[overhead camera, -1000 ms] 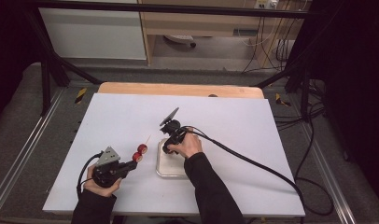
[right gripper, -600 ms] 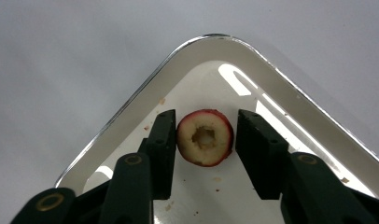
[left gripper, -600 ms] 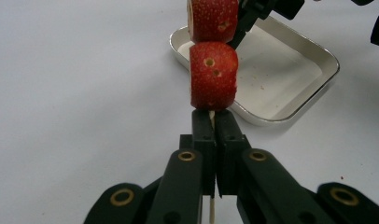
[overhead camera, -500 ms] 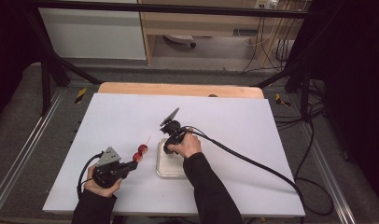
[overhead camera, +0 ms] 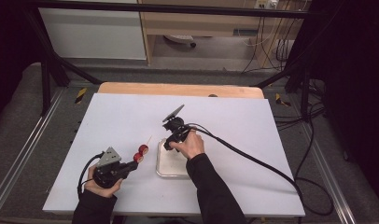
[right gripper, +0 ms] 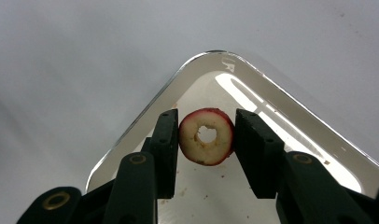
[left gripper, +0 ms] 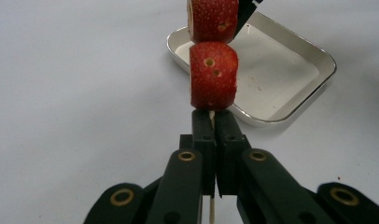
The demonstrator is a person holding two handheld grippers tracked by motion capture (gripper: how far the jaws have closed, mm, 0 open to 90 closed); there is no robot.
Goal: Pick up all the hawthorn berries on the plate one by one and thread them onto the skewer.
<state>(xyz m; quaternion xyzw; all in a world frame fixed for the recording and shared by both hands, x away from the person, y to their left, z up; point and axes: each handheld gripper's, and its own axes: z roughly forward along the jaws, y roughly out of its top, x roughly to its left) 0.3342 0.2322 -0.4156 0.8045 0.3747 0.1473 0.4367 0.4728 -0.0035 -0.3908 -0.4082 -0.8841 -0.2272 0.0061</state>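
The left gripper (left gripper: 211, 135) is clenching a skewer (left gripper: 211, 119) already carrying two strawberry pieces (left gripper: 214, 74) above the bench (overhead camera: 253, 126). The right gripper (right gripper: 206, 135), its jaws just closing, is grasping a third piece (right gripper: 206, 136) over the tray (right gripper: 290, 116); threading it is left.

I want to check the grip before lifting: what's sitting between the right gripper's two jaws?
In the right gripper view, a round red-skinned slice with a hole in its middle sits between the jaws of the right gripper, over the metal tray.

No readable text, label, brand or number appears on anything.
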